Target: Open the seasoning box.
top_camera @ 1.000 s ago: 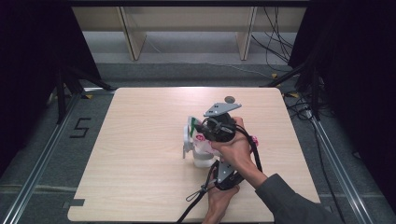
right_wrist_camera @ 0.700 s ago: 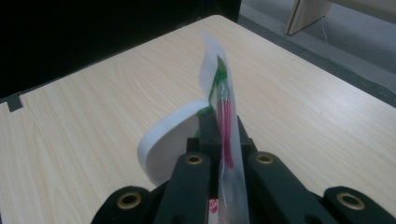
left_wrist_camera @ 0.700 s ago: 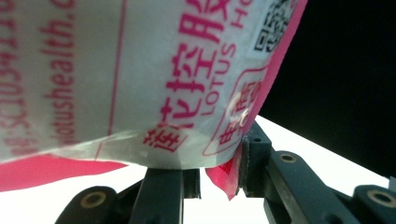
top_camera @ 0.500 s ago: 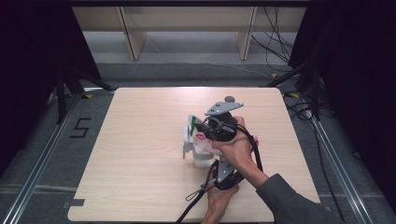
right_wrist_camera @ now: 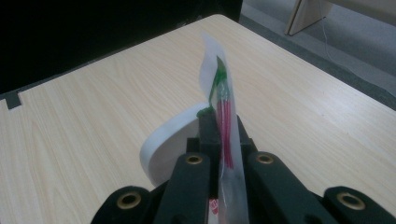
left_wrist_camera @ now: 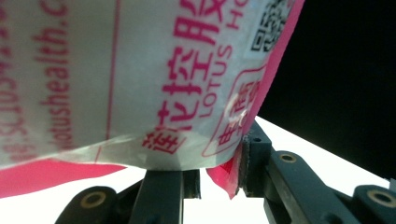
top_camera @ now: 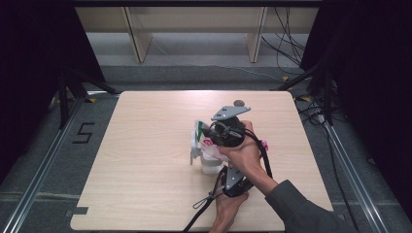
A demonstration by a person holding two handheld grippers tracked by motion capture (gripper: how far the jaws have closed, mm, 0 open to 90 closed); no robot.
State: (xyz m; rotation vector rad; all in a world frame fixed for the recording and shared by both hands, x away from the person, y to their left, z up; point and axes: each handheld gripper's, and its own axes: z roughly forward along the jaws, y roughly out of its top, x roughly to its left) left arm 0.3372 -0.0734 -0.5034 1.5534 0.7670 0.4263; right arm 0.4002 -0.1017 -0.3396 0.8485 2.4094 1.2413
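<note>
1. High view: both hands sit near the table's [top_camera: 145, 160] middle-right. The right gripper [top_camera: 214, 132] is on top with its grey plate; the left gripper [top_camera: 228, 177] is lower, close to the near edge.
2. High view: a white-and-pink plastic packet [top_camera: 204, 145] is held between the two grippers, over a white cup-like thing [top_camera: 210, 166] on the table. This view doesn't resolve the print or the jaw contact.
3. Left gripper view: the packet [left_wrist_camera: 140, 79] is close up, with pink Chinese print, "LOTUS" lettering and a QR code. The left gripper [left_wrist_camera: 205, 175] is clenched on the packet's lower pink edge. The jaws are not fully together, with the film pinched at the right jaw.
4. Right gripper view: the packet [right_wrist_camera: 223, 112] is seen edge-on and upright, with green and pink stripes. The right gripper [right_wrist_camera: 223, 149] is clamped tight on that thin edge.
5. Right gripper view: a curved white rim [right_wrist_camera: 163, 149] sits just behind the jaws on the table [right_wrist_camera: 93, 107]. I can't tell what it belongs to.
</note>
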